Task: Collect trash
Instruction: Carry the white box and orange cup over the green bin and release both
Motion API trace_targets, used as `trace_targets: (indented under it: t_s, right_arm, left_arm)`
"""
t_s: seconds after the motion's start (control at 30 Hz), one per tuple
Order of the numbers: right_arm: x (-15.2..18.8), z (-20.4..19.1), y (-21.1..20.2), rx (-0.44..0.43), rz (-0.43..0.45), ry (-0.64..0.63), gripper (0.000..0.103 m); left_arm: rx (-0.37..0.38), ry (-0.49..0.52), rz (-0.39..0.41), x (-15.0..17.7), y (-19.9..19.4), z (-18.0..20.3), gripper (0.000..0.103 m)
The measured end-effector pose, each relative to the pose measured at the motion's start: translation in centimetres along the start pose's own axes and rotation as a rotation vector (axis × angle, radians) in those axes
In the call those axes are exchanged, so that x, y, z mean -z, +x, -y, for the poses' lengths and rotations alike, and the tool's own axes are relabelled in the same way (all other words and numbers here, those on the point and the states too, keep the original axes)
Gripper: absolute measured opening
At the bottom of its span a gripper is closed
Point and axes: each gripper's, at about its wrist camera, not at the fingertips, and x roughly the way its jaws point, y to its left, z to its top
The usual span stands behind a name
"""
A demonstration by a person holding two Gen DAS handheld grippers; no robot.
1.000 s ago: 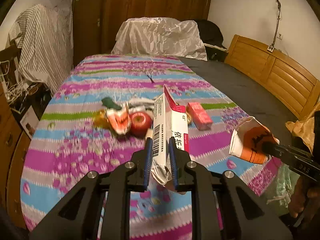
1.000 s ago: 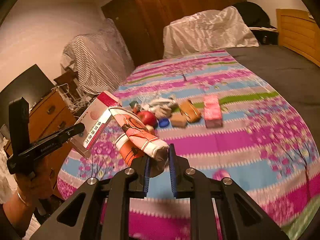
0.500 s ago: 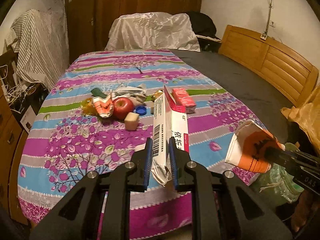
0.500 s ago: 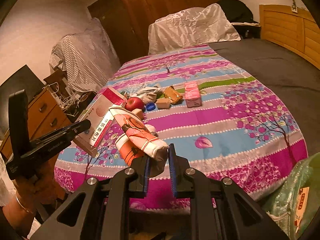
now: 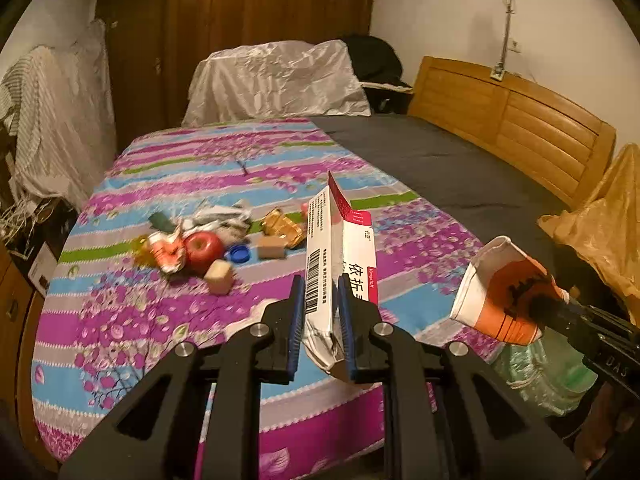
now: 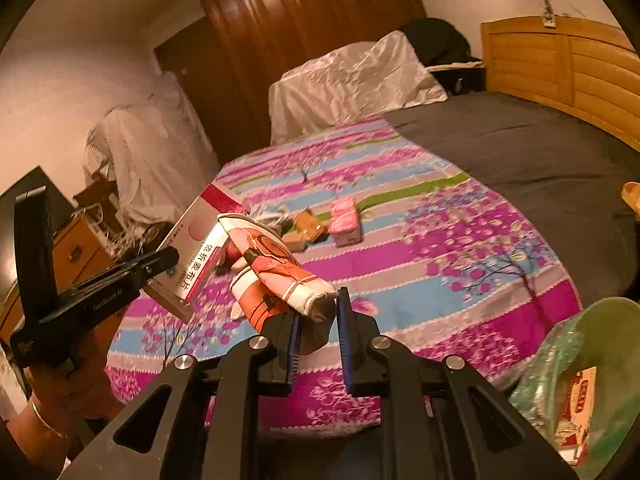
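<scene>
Holding a white and pink medicine box (image 5: 340, 264) upright, the left tongs (image 5: 322, 320) are clenched on its crumpled lower end, up in the air above the near edge of the bed (image 5: 120, 320). The right tongs (image 6: 318, 330) are pinched on a squashed orange and white paper cup (image 6: 276, 276), also in the air by the near edge. A green plastic bag (image 6: 580, 368) sits open just past the bed's near right corner, with a printed wrapper inside; its far side is cut off by the picture's edge. More things lie well apart from the tongs, near the middle of the flowery bedspread: a red apple (image 5: 202, 246), a blue bottle cap (image 5: 239, 255), two small wooden blocks (image 5: 219, 277), a pink box (image 6: 345, 220), a gold wrapper (image 5: 282, 227) and crumpled paper. The held box hides part of this pile in the left view, and the small things are blurry. A wooden headboard (image 5: 512, 128) stands along the right side.
</scene>
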Motion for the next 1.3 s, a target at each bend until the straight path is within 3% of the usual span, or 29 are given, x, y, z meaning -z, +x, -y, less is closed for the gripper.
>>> trace_targets:
  t_s: [0.33, 0.77, 1.3]
  right_arm:
    - [-0.8, 5.1, -5.3, 0.1, 0.094, 0.078, 0.018]
    - [1.4, 14.4, -12.6, 0.308, 0.167, 0.217, 0.018]
    - [4.3, 23.3, -16.7, 0.573, 0.139, 0.275, 0.018]
  left_arm:
    - [0.061, 0.092, 0.035, -2.4, 0.5, 6.6, 0.016]
    - [0.191, 0.267, 0.016, -2.5, 2.8, 17.6, 0.016]
    - [0.336, 0.469, -0.04, 0.2, 5.4, 29.8, 0.016]
